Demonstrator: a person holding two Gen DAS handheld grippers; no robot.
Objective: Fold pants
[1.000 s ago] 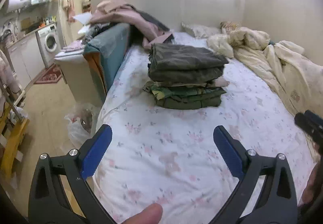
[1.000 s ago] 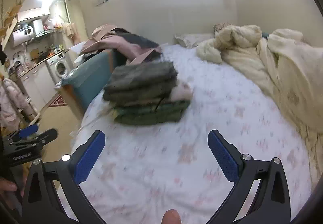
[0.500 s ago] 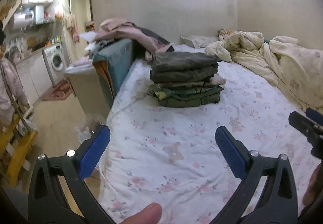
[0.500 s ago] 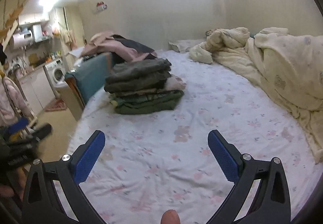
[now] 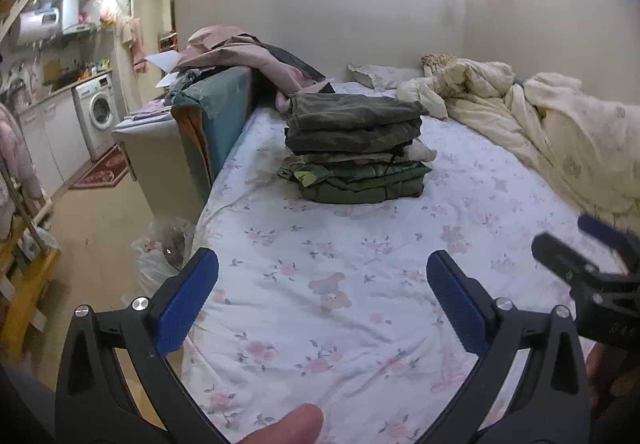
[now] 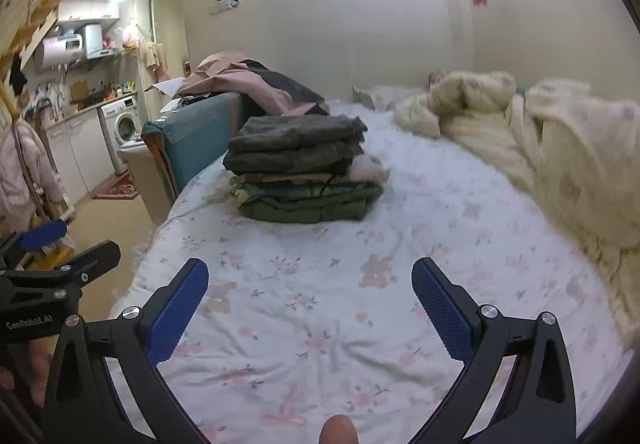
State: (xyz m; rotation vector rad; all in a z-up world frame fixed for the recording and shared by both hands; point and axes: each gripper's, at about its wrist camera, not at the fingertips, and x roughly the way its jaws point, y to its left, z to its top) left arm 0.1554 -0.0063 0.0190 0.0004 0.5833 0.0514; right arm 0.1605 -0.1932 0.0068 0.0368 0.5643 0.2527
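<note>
Hovering over the floral sheet [image 5: 360,264], the left gripper [image 5: 322,284] had pulled back, fingers spread wide and empty. The stack of folded pants [image 5: 354,147] sat smaller than a second before, upper centre of frame. The right gripper [image 6: 310,292] also hung open, its view now level.

There is one stack of folded pants [image 5: 354,147] on one bed [image 5: 360,284], two hand-held grippers, left [image 5: 320,300] and right [image 6: 310,298], one washing machine [image 5: 98,111], and one rug [image 5: 102,175].
</note>
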